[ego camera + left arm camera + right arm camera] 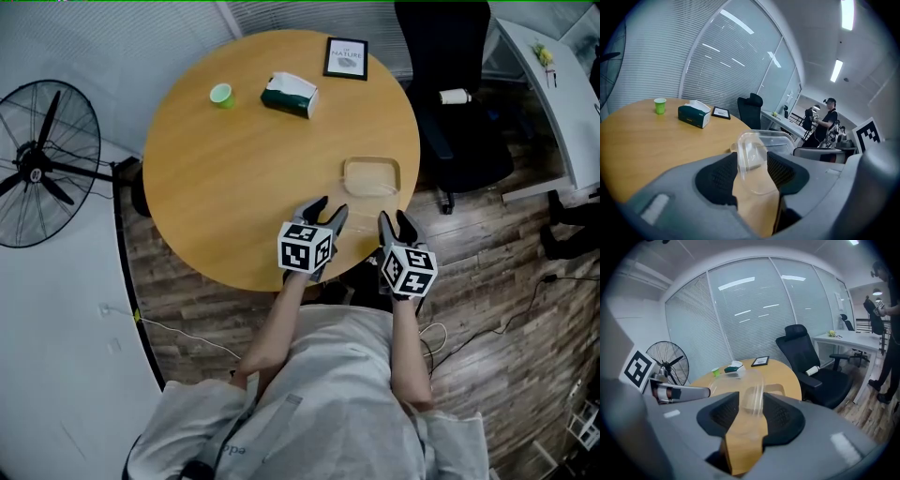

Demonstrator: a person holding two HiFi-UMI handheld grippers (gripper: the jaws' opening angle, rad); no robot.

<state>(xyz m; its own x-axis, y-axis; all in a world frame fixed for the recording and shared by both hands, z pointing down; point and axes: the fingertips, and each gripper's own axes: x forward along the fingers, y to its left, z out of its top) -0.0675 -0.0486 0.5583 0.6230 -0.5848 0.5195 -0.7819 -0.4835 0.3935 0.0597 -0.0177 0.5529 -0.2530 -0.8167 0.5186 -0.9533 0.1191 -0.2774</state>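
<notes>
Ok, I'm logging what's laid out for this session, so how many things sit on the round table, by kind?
clear plastic container: 1
green cup: 1
tissue box: 1
framed card: 1
Total: 4

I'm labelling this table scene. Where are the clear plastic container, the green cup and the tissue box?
clear plastic container [371,176]: head view, its bare floor.
green cup [221,94]: head view, its open top.
tissue box [284,98]: head view, its dark green side.
</notes>
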